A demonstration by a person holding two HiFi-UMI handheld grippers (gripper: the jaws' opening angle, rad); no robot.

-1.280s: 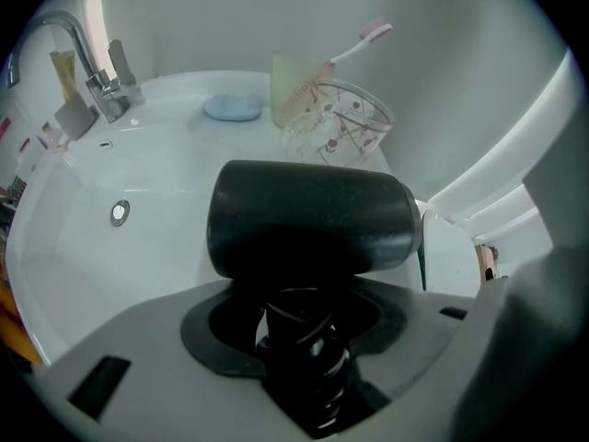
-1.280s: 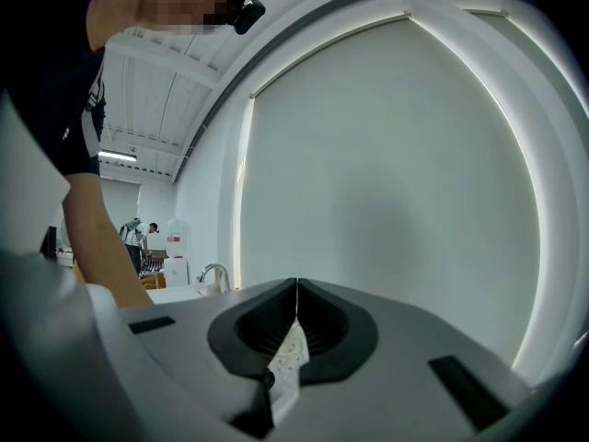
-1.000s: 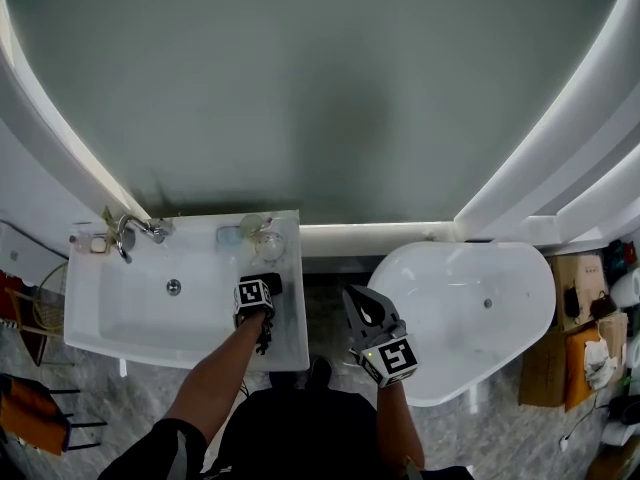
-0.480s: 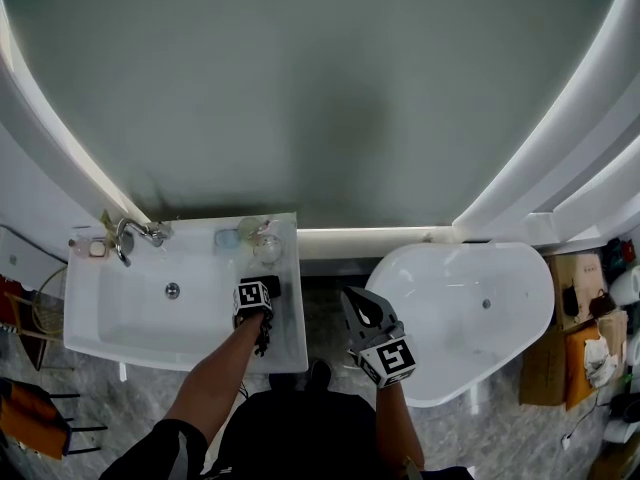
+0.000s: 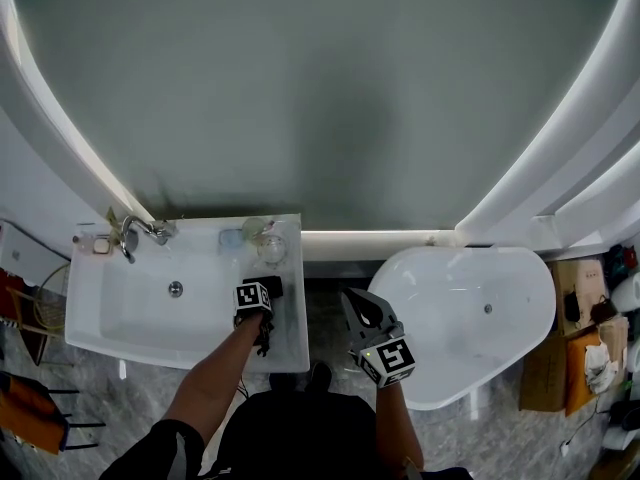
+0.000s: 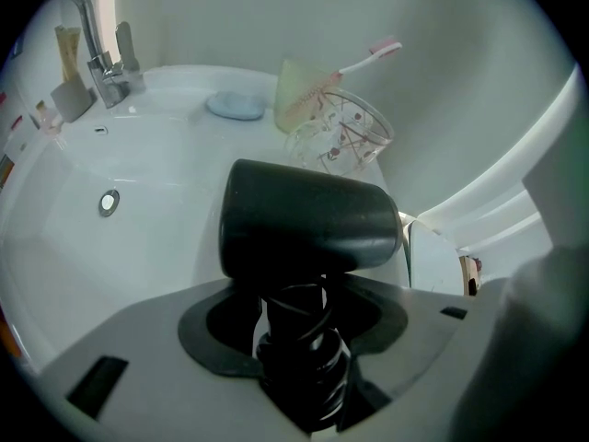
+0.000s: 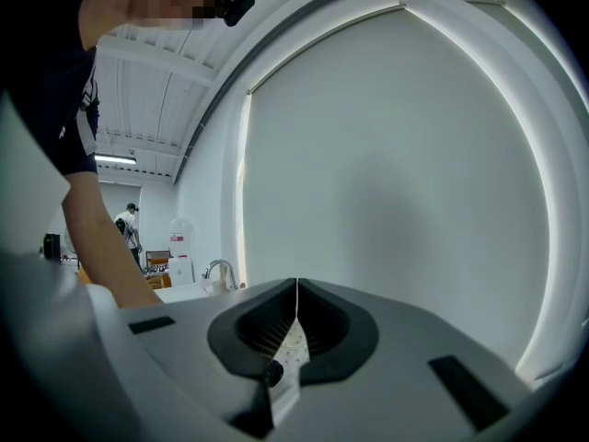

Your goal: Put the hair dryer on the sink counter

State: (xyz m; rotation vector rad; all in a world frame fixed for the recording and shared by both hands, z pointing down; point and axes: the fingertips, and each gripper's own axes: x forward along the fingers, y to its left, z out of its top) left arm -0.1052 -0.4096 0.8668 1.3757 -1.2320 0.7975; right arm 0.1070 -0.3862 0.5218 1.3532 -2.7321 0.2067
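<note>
A white sink (image 5: 120, 320) is being viewed from above, and every place is being given from it. A black hair dryer (image 6: 308, 228) is being held over the sink's flat right ledge, the sink counter (image 5: 292, 320), in front of the items at the sink's back edge. Its handle, with the cord wound round it, is being clamped between the jaws of the left gripper (image 6: 296, 311), with the barrel lying crosswise above them. Whether the dryer is touching the ledge cannot be told.

A clear glass cup (image 6: 345, 136), a toothbrush (image 6: 373, 52) and a blue soap (image 6: 235, 106) are being shown at the sink's back right corner, a faucet (image 5: 135, 233) at its back left.

The right gripper (image 7: 296, 302) is being held off the sink's right side, its jaws pressed together with nothing between them.
</note>
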